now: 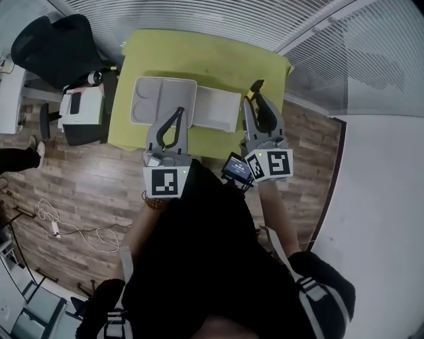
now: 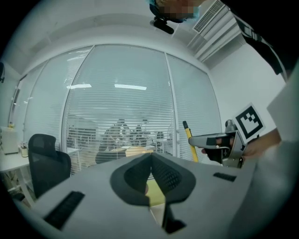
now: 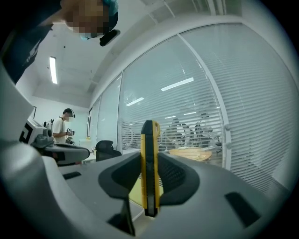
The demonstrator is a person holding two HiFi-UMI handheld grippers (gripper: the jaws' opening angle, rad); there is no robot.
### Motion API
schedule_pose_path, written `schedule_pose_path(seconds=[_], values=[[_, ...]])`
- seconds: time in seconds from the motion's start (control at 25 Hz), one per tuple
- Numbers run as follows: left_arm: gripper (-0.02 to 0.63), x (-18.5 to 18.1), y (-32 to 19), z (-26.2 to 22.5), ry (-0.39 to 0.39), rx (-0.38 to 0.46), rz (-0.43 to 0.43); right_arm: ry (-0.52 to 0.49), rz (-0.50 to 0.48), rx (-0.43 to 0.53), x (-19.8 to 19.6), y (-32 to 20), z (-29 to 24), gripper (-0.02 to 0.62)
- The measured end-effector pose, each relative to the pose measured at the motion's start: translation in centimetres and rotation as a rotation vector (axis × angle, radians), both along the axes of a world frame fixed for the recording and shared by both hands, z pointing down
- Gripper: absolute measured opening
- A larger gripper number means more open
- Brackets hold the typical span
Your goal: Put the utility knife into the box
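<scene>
A yellow-green table [image 1: 199, 63] stands ahead of both grippers, on a wooden floor [image 1: 86, 179] in a room with glass walls and slatted blinds [image 1: 218, 16]. On the table lies a grey box [image 1: 165, 85], open and flat. From the head view, its near edge falls under the tips of the left gripper [image 1: 179, 112]. It sits ahead and to the left of the right gripper [image 1: 254, 96]. Far to the left of the left gripper are a black office chair [image 1: 56, 46] and a white unit [image 1: 83, 106]. White cables [image 1: 73, 228] trail on the floor to the left, behind the grippers.

The left gripper's jaws are pressed together with nothing between them. The right gripper is clamped on the utility knife [image 3: 149, 135], which stands upright between its pads with its yellow-and-black edge toward the camera. Both ends stick out past the jaws.

From the head view the knife is only a dark tip beyond the right gripper. Its colours show only in the two gripper views. In the left gripper view it rises as a thin yellow bar above the right gripper, off to the right. Only the right gripper view shows a person in a white top [image 3: 60, 128], standing far off to the left beyond the left gripper. Both gripper views show figures behind the blinds that the head view does not.
</scene>
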State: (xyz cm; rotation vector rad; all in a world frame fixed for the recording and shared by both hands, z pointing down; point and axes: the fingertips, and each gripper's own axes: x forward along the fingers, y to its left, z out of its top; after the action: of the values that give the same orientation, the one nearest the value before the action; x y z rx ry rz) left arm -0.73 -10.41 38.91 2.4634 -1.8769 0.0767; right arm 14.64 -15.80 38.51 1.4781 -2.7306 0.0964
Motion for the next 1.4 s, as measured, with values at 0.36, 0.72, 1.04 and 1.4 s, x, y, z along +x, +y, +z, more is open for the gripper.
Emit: schedule_pose_path(seconds=[0.36,0.72,1.04,1.4], values=[[0.012,-0.7,-2.7,0.3,0.007,0.002,0.017,0.046,-0.042,-0.004,-1.6,-2.2,0.4,0.112],[0.012,-0.5,-3.8,0.8,-0.002,-0.016,0.024,0.182,-0.117,0.015,-2.1,-3.2,2.0,0.112],[0.012,-1.3,-5.0,0.6,-0.017,0.0,0.005,0.307,-0.169,0.034,-3.1,-4.1,4.9,0.112],[0.012,-2.7,-5.2,1.2,-0.008,-0.015,-0.03,0.459,-0.246,0.003,-4.0,-4.4,9.8,0.112]])
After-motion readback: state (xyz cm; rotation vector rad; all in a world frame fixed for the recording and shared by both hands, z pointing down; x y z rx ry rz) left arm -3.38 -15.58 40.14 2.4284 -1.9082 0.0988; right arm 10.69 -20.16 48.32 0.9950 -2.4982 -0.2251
